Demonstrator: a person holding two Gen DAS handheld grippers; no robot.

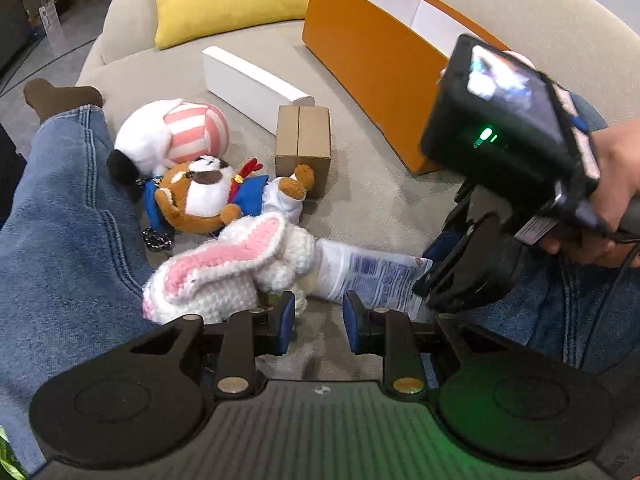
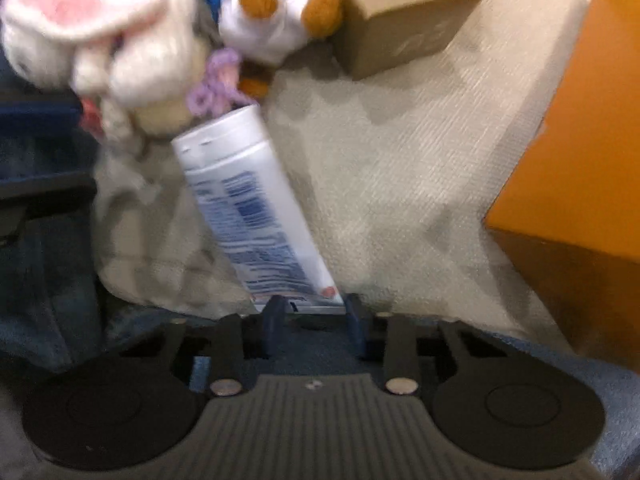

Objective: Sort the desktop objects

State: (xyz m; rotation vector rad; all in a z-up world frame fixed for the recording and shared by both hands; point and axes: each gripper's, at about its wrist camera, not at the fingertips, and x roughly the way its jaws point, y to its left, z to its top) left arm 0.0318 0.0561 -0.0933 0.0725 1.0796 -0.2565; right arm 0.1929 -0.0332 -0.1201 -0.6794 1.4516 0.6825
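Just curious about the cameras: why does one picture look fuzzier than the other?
Right wrist view: smeared throughout, the crochet bunny and white tube soft-edged, probably motion blur. Left wrist view: sharp, though the fisheye bends the orange box edges.

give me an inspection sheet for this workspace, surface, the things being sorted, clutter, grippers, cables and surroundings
Surface: beige sofa seat, fabric, lightly creased.
Job's things: white tube lying flat, cap toward the crocheted rabbit; brown dog plush; striped plush; small cardboard box; long white box; orange box open.
Clutter: metal keychain by the dog plush.
Grippers: left gripper slightly parted, nothing between its fingers; right gripper pointing down, fingers either side of the tube's flat end, contact unclear.
Cables: dark cable at the right hand.
Surroundings: yellow cushion; person's jeans.
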